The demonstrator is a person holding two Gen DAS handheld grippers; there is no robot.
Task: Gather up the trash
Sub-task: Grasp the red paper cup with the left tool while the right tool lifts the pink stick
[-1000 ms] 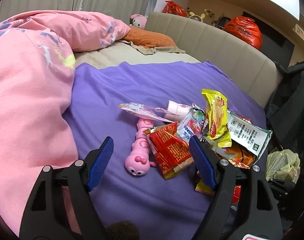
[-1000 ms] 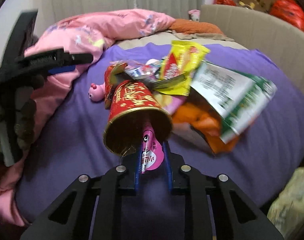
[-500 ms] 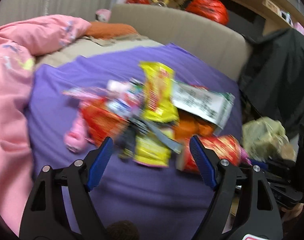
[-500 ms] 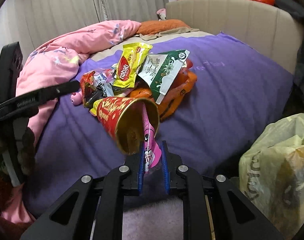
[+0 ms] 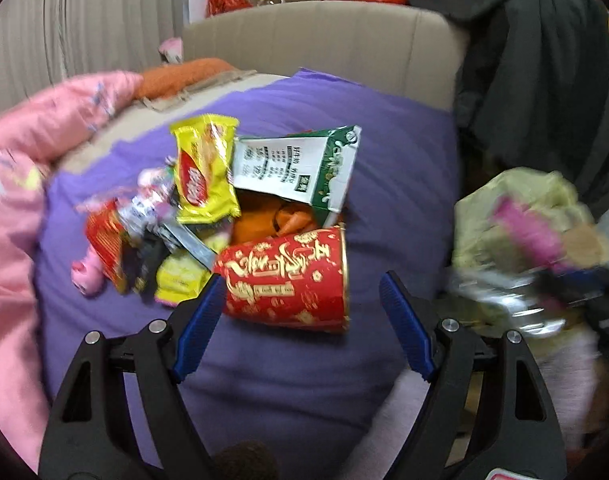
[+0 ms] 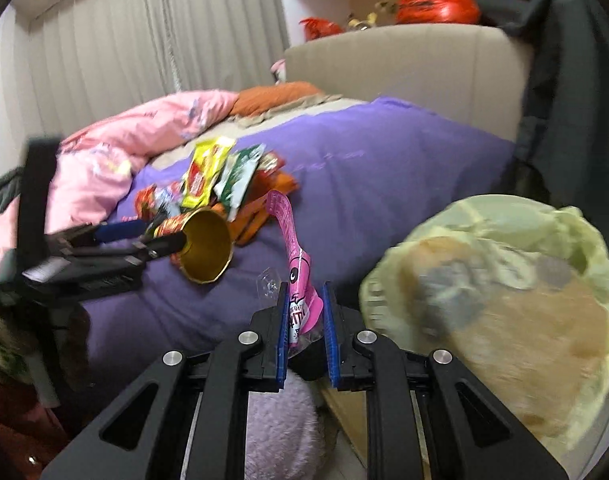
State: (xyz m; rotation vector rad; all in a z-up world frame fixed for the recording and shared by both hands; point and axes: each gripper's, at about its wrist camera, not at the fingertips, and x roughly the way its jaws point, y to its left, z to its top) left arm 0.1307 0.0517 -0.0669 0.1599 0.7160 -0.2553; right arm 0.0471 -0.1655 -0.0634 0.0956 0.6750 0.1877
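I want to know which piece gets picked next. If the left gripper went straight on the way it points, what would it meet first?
Most likely the red paper cup, lying on its side on the purple blanket just ahead of the open left gripper. Depth is hard to judge through the fisheye.

Black skeletal tongs with triangular cutouts; blue ribbed pads; silver pivot screws.
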